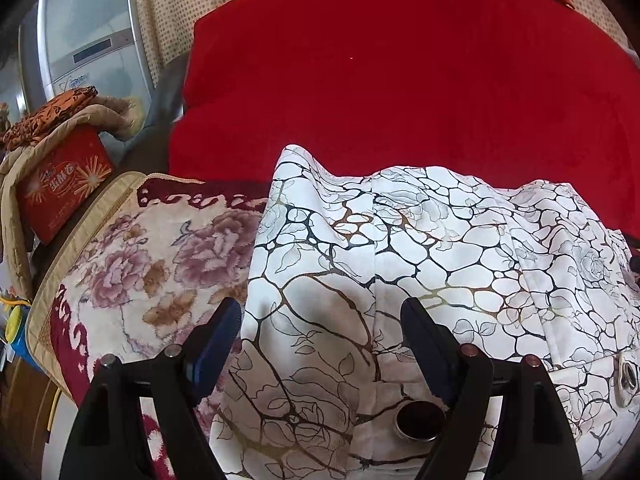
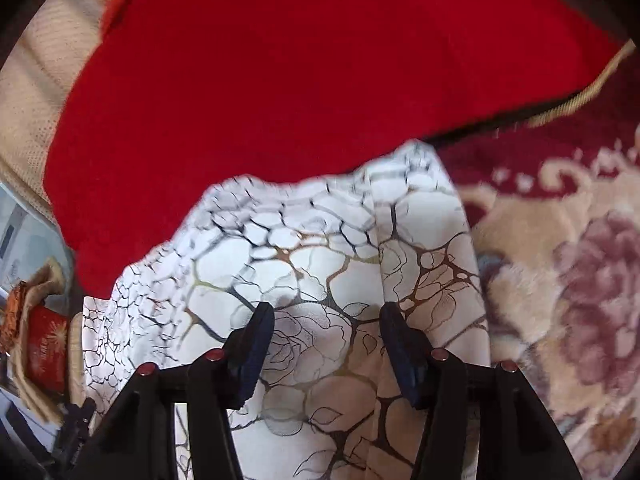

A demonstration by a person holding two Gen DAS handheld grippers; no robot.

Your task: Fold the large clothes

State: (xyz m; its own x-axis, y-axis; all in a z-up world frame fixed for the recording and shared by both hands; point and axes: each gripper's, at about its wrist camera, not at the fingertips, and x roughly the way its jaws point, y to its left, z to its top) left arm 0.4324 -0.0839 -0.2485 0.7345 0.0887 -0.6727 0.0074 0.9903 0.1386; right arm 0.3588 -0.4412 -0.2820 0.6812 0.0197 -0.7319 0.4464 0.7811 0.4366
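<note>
A large white cloth (image 1: 420, 264) printed with black and gold cracked lines and roses, with metal eyelets (image 1: 420, 420), lies bunched on a sofa seat. It also shows in the right wrist view (image 2: 312, 264). My left gripper (image 1: 320, 316) is open just above the cloth's left part, its jaws wide apart and empty. My right gripper (image 2: 326, 316) is open above the cloth's right part, with nothing between its fingers. The right wrist view is blurred.
A red blanket (image 1: 400, 72) covers the sofa back behind the cloth. A floral seat cover (image 1: 160, 264) lies under and beside the cloth, and shows at the right in the right wrist view (image 2: 568, 272). A red box (image 1: 64, 184) and folded fabrics stand far left.
</note>
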